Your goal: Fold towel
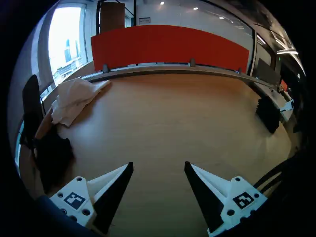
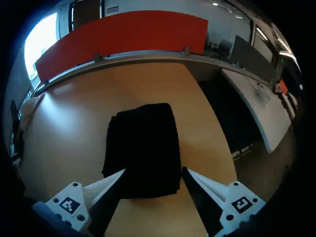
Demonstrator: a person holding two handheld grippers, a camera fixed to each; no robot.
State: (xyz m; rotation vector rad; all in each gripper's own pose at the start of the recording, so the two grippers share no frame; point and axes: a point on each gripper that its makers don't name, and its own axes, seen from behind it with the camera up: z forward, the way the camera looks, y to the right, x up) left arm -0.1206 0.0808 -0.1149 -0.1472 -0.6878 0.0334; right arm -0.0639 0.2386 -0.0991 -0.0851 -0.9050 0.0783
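A crumpled white towel (image 1: 75,98) lies at the far left of the wooden table (image 1: 170,118), well ahead of my left gripper (image 1: 158,166). That gripper is open, hovering over bare wood with nothing between its fingers. A black towel (image 2: 142,146), folded into a neat rectangle, lies flat near the table's right edge. The same black towel (image 1: 268,114) appears at the right in the left gripper view. My right gripper (image 2: 153,170) is open above the towel's near edge, one finger over each side of it. Whether the fingers touch the cloth is unclear.
A red partition (image 1: 166,47) runs along the table's far edge. A dark chair (image 1: 31,102) and a dark heap (image 1: 51,154) stand at the table's left side. Right of the table is a gap, then a white desk (image 2: 256,106).
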